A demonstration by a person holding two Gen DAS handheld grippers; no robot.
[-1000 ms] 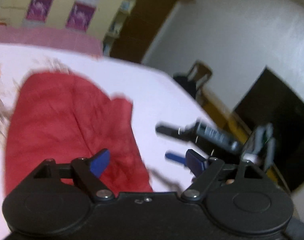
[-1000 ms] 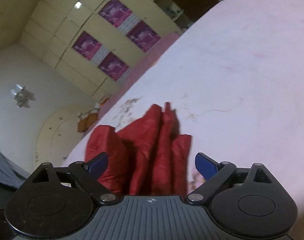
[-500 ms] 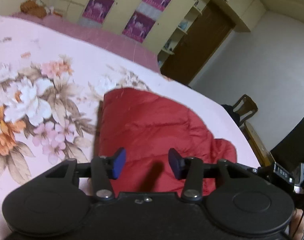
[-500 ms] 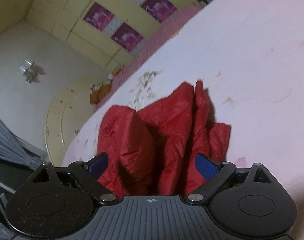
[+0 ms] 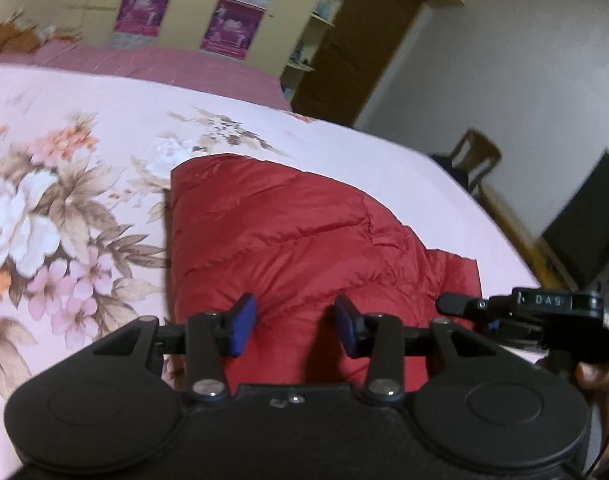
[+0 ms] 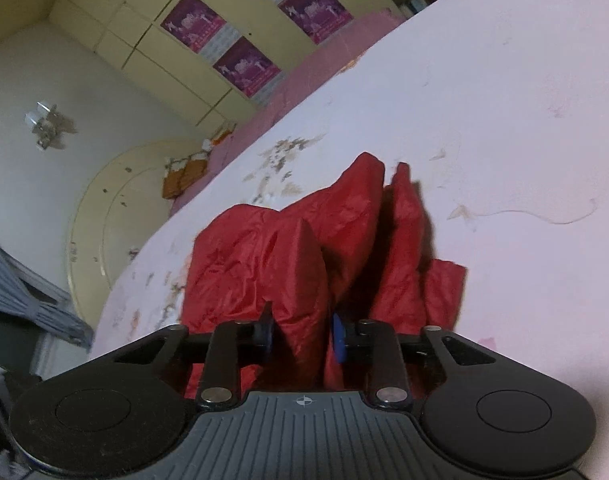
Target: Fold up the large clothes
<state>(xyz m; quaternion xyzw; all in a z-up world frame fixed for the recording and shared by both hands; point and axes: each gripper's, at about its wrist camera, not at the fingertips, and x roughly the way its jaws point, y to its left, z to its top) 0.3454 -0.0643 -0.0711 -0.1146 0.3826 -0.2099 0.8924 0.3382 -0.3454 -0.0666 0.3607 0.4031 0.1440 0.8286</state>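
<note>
— Across the floral bedsheet [image 5: 44, 208] lies the red quilted down jacket [image 5: 288, 232], already bunched into thick folds near the bed's edge. How will it handle?

— Judging by its puffy stitched panels, it looks light, soft and springy, with a slick shell that may slide out of a shallow pinch. A thick ridge or a hem seems the safest hold.

— And the grippers?

— The right gripper [image 6: 300, 334] has its jaws closing on an upright ridge of the jacket [image 6: 300, 280]; its blue pads [image 6: 338, 342] already press the fabric from both sides. The left gripper [image 5: 294, 326] sits low over the jacket's near edge, jaws partly spread; whether its pads squeeze any cloth cannot be told.

— Any writing?

— Only "DAS" on the right gripper's body [image 5: 548, 302], seen from the left wrist view. The purple posters [image 6: 244, 66] on the cupboard doors are too blurred to read.
</note>
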